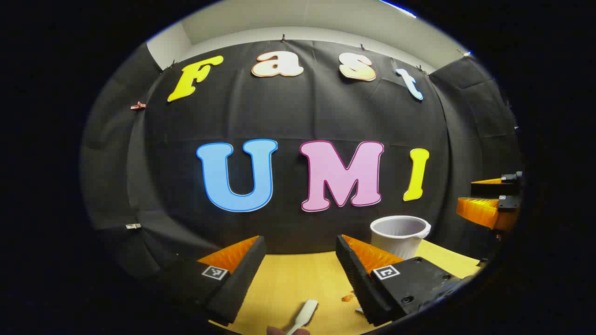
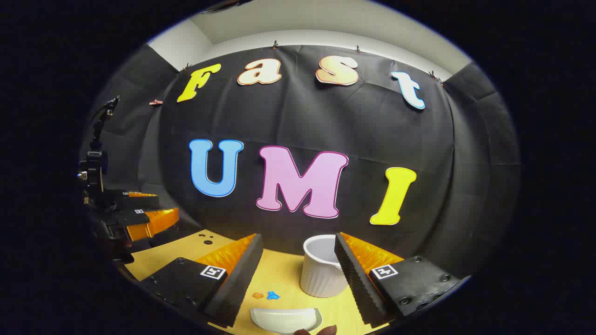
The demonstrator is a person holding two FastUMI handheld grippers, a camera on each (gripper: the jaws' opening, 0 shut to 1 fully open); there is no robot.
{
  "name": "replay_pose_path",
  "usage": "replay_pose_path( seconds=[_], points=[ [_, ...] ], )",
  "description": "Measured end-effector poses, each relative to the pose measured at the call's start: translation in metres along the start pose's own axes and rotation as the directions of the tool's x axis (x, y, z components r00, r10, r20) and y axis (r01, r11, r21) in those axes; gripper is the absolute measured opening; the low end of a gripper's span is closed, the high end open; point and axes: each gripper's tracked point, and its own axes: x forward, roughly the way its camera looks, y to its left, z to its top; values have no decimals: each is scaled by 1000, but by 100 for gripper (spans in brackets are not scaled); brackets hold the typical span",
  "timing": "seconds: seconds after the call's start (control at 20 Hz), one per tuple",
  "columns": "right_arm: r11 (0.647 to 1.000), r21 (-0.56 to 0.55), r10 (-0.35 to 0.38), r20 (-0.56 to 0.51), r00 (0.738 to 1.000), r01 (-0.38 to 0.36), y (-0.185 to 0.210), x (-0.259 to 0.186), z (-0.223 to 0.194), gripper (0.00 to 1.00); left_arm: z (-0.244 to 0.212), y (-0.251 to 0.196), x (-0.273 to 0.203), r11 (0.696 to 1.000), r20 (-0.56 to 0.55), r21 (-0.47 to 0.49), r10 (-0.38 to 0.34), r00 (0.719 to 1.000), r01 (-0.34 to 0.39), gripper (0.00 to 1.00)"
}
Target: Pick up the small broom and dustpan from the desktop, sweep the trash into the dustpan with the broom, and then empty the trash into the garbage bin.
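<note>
One broom (image 1: 303,315), one dustpan (image 2: 286,320), one bin (image 2: 321,272), two scraps (image 2: 265,295).
</note>
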Motion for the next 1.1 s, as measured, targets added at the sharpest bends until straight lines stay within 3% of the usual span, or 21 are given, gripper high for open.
replay_pose_path(
  seconds=[0.65, 0.85, 0.95, 1.1],
  points=[
    [1000, 13, 6, -19, 1000, -6, 1, 8, 2, 97, -4, -7, 1, 1000, -15, 29, -7, 1000, 8, 97],
    [1000, 11, 21, -108, 994, -20, 4, 8, -15, 97, -13, -7, 1, 999, -35, 29, -12, 999, 13, 98],
    [998, -14, 51, -237, 970, -56, 9, 3, -45, 96, -18, -5, -1, 1000, -47, 27, -12, 999, 13, 98],
    [995, -27, 76, -425, 902, -97, 14, -28, -112, 95, -28, -1, -3, 999, -69, 36, -11, 998, 14, 98]
  ],
)
